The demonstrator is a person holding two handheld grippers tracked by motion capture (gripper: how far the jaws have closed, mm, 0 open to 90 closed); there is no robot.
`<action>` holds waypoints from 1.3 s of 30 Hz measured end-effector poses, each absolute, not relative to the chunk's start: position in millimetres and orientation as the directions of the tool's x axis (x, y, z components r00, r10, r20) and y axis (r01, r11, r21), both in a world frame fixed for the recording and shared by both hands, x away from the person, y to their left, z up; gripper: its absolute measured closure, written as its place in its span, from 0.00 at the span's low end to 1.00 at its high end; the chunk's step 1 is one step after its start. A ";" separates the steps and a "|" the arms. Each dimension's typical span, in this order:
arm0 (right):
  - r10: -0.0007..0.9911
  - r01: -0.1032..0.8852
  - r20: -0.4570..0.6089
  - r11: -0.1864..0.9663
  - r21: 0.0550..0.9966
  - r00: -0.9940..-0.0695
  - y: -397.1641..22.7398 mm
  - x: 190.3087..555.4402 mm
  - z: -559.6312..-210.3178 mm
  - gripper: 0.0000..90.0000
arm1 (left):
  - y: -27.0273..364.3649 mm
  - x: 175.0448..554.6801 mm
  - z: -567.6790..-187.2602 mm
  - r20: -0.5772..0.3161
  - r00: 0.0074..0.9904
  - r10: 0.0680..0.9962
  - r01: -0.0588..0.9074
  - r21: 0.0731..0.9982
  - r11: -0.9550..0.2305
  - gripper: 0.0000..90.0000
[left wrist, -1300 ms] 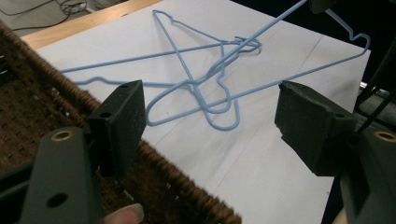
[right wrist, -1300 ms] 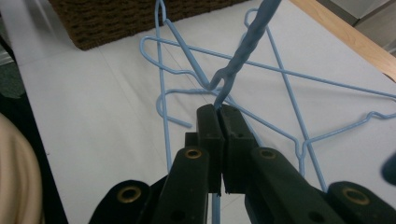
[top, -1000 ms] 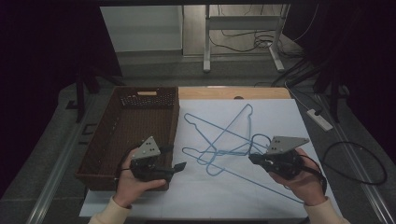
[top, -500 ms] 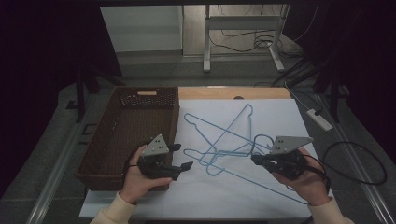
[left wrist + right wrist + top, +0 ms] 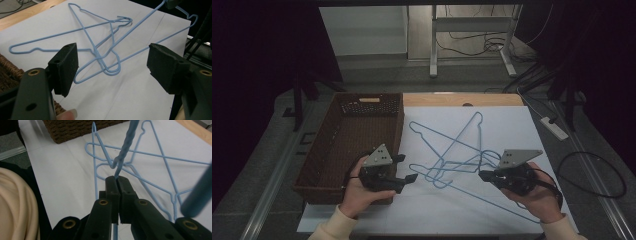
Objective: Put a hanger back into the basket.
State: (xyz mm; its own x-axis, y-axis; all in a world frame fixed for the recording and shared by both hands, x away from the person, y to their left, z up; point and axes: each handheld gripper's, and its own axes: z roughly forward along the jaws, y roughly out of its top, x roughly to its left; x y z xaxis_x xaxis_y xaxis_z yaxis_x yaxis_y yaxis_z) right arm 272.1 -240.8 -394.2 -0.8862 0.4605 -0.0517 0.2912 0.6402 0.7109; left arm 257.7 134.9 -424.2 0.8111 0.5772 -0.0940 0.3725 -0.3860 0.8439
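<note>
Blue wire hangers [image 5: 457,150], several, tangled in a loose pile on white paper [image 5: 492,215], lying between the two grippers. One hanger [image 5: 125,147] has its twisted neck pinched in the right gripper [image 5: 484,175], jaws closed tight on the wire; from that gripper's own view the neck rises straight ahead of the jaw tips and the remaining hangers spread flat beyond. Left gripper [image 5: 409,178]: jaws wide apart, holding nothing, pointed at the pile; the crossed hooks [image 5: 110,68] lie on the paper just ahead of it, framed between the two pads [image 5: 66,63]. Brown wicker basket [image 5: 332,150]: beside and behind the left gripper, well apart from the right one. Wooden table edge [image 5: 462,99]: beyond the paper, farthest from both grippers.
</note>
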 end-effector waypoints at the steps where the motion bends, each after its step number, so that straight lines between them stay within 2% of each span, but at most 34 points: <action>1: 0.458 0.292 -0.047 0.640 0.710 -0.888 -240.1 271.4 -395.0 0.98 | 135.6 257.6 -424.2 -0.094 0.811 0.578 0.373 0.843 -0.386 0.30; 13: 0.418 0.284 -0.025 0.659 0.696 -0.908 -234.1 259.8 -401.9 0.98 | 137.5 256.5 -423.6 -0.096 0.809 0.580 0.374 0.845 -0.382 0.30; 22: 0.406 0.261 -0.036 0.651 0.712 -0.913 -234.3 257.8 -389.5 0.98 | 131.8 255.1 -421.9 -0.093 0.819 0.566 0.366 0.844 -0.391 0.30; 31: 0.350 0.211 -0.049 0.665 0.717 -0.936 -225.1 257.3 -376.1 0.98 | 111.6 253.4 -420.4 -0.084 0.857 0.508 0.340 0.834 -0.435 0.33; 39: 0.332 0.205 -0.031 0.652 0.730 -0.943 -227.1 259.8 -372.8 0.98 | 78.9 261.4 -419.7 -0.063 0.904 0.423 0.305 0.788 -0.534 0.36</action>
